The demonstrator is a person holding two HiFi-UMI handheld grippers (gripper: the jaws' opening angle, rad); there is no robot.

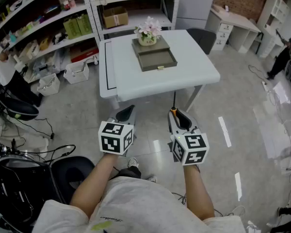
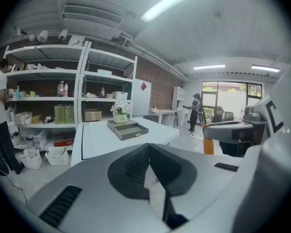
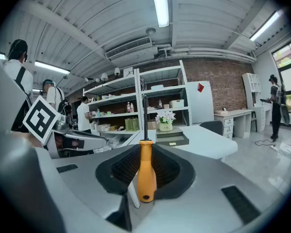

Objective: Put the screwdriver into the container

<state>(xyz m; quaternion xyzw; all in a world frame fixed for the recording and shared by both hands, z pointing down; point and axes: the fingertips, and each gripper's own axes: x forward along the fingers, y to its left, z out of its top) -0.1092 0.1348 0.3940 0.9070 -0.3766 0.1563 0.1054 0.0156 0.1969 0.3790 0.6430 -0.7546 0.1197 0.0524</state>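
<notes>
Short of the white table, head view: both grippers hung over the grey floor on the table's (image 1: 194, 67) near side, each in one of the person's hands.
Left gripper, head view: the left gripper (image 1: 126, 111) pointed toward the table, its marker cube (image 1: 115, 137) on the side away from the table.
Right gripper, head view: the right gripper (image 1: 177, 114) sat just beside the left one, also short of the table, with the screwdriver (image 1: 173, 109) sticking out of its tip toward the table edge.
Container, head view: the container (image 1: 157, 59), a grey open drawer box, lay on the table toward its far side, with a flower pot (image 1: 148, 33) on its far part.
Fingers, left gripper view: the left gripper's (image 2: 149, 147) two dark pads met in a closed line with nothing between them.
Surroundings, left gripper view: the table (image 2: 102, 137) with the container (image 2: 130, 130) lay ahead; the screwdriver's orange handle (image 2: 208, 144) showed to the right, off the table.
Fingers, right gripper view: the right gripper (image 3: 146, 149) was clamped on the orange handle of the screwdriver (image 3: 146, 174), the dark shaft running straight out toward the table.
Task thing, right gripper view: the screwdriver was well apart from the container (image 3: 172, 140), which stayed on the table (image 3: 208, 142) beyond the shaft's tip.
</notes>
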